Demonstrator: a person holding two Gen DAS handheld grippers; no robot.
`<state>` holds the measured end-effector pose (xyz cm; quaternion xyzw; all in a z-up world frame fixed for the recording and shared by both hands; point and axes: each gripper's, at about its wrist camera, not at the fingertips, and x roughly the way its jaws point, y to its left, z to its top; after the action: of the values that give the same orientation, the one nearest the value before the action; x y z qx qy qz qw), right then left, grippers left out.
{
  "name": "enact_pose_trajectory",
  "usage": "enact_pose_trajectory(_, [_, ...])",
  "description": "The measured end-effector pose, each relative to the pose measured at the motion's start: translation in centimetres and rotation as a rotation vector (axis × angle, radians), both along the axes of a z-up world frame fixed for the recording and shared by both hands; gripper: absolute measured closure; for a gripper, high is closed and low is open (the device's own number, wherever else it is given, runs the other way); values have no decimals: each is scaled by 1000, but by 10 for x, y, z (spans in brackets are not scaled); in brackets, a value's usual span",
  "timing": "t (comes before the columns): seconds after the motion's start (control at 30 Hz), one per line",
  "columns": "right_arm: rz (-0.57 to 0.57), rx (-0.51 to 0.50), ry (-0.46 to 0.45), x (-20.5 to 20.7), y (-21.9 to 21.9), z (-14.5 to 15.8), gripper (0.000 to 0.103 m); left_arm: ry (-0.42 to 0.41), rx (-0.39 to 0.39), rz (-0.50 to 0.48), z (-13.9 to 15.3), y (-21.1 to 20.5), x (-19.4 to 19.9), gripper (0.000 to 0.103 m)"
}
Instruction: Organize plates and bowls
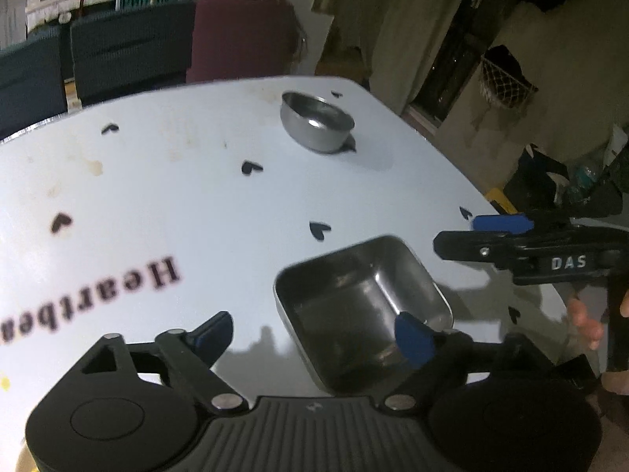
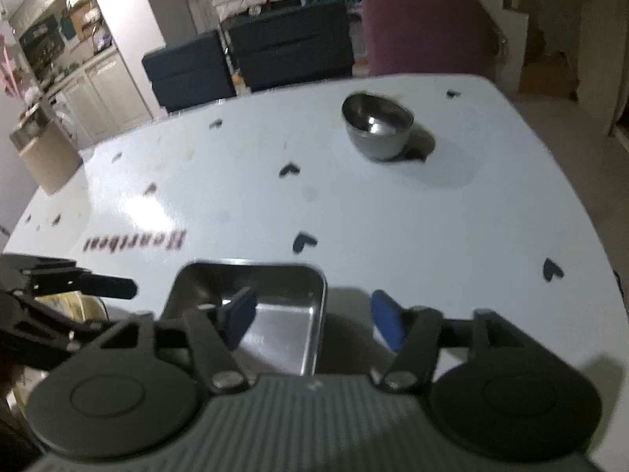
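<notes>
Square steel dish (image 1: 363, 314), near table (image 1: 196, 204) edge: released. Left gripper (image 1: 314, 338) and right gripper (image 2: 310, 320) spread, empty. Round bowl (image 1: 316, 122), far corner: to be gripped by rim, lifted level.

- Pale blue-white table (image 1: 157, 196), sprinkled with small black hearts (image 1: 319, 230); dark red-black lettering (image 1: 98, 303) across it; faint yellow-brown stains near the far edge.
- Shiny silver-grey square tray (image 1: 361, 306), darker reflections inside.
- Silver-grey round bowl (image 1: 316, 122), bright glint at the bottom.
- Black left gripper (image 1: 314, 334) with blue pads (image 1: 412, 338).
- Black right gripper (image 2: 314, 318), blue pads (image 2: 387, 324) too; white letters on its side in the left view.
- Dark teal chairs (image 2: 251, 51) and a maroon one (image 2: 426, 33) behind.
</notes>
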<state>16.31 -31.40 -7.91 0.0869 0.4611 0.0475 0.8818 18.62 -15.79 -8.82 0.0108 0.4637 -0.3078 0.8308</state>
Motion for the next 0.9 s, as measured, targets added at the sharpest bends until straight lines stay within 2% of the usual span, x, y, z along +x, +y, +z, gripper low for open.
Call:
enact_pose_trajectory(0.07, [-20,5,-28,-1,-2,4,5,-31,-2,15,4,1,0,2])
enact_pose_trajectory(0.13, [-37,-2,-61,0,-5,8,1,-64,1,21,8,1,0,1])
enact_pose_trajectory(0.37, [-165,8,-124,14,-32,12,0,-140,37,41,14,-3,16,0])
enact_pose_trajectory(0.53, [-294,51,-151,34,-66,10,0,-168,18,77,18,-1,39,0])
enact_pose_trajectory(0.73, [-470,135,-131,68,-99,-4,0,-179,-6,112,15,-5,74,0])
enact_pose_trajectory(0.8, [-521,174,-104,82,-106,-9,3,-185,-2,123,13,-9,87,0])
enact_pose_trajectory(0.9, [-532,216,-90,101,-109,-16,14,-198,1,133,12,-17,106,0])
